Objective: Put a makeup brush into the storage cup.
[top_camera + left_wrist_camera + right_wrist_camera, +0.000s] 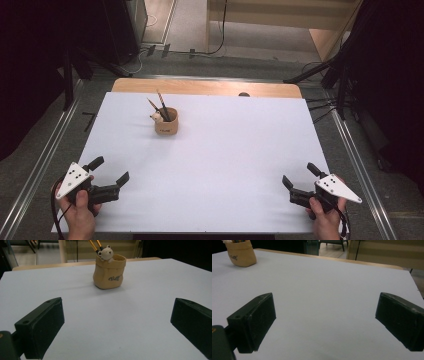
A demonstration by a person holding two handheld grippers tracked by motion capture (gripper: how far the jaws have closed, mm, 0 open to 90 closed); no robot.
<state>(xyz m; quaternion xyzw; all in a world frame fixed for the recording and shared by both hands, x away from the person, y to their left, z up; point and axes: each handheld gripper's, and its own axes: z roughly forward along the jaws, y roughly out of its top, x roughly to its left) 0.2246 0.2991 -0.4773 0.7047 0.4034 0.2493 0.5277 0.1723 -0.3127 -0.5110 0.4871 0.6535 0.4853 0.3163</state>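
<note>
My left gripper [111, 170] and right gripper [298, 175] are spread, empty; reaching far-left, I could tip the pencil cup [166, 121] by clipping its pencils [161, 106].

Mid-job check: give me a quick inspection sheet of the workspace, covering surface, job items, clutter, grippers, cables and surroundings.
Surface: white tabletop, flat and bare around the holder; a wooden edge strip runs along the far side.
Job's things: tan pen holder with a small bear figure on its rim, upright, on the far left part of the surface; pencils stand in it, leaning.
Clutter: nothing seen on the white surface; a small dark spot sits on the wooden strip, unclear what.
Grippers: left gripper and right gripper both open, empty, near the front corners, far from the holder.
Cables: a black cable trails from the left gripper; floor cables beyond the table.
Surroundings: dark curtains at both sides, metal floor rails.
</note>
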